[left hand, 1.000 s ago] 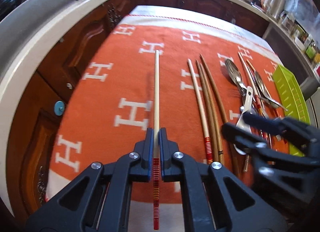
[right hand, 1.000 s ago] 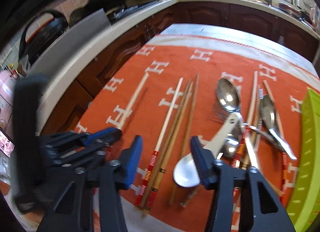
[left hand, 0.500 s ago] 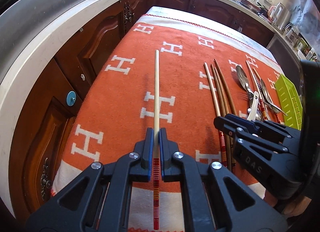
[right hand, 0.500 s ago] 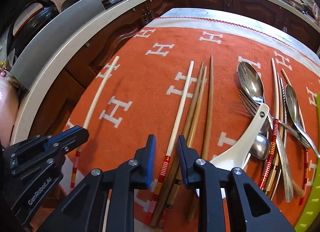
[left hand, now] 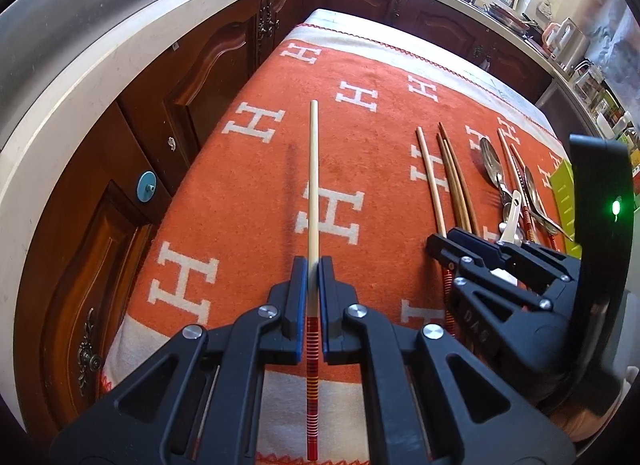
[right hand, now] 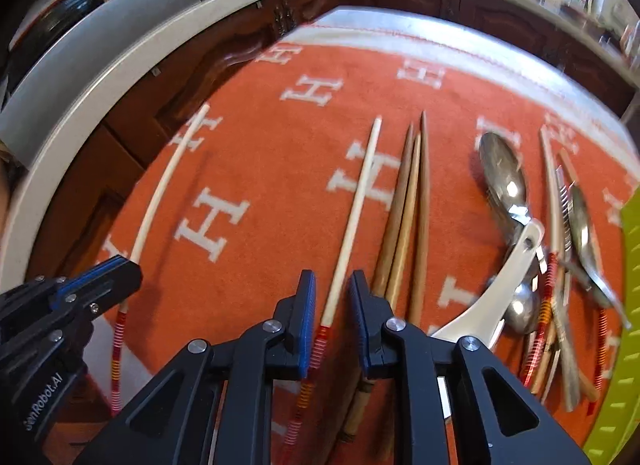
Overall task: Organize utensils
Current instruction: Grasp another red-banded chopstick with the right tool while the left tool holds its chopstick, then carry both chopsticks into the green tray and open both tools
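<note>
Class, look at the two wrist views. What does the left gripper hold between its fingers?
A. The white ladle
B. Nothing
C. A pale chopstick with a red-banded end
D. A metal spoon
C: the left gripper is shut on the pale chopstick, whose red-banded end runs back between the fingers.

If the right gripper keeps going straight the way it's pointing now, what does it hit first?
Most likely the pale chopstick with the red-banded end, which already lies in the gap of the right gripper. Its open jaws straddle it above the orange cloth; height over it is unclear.
</note>
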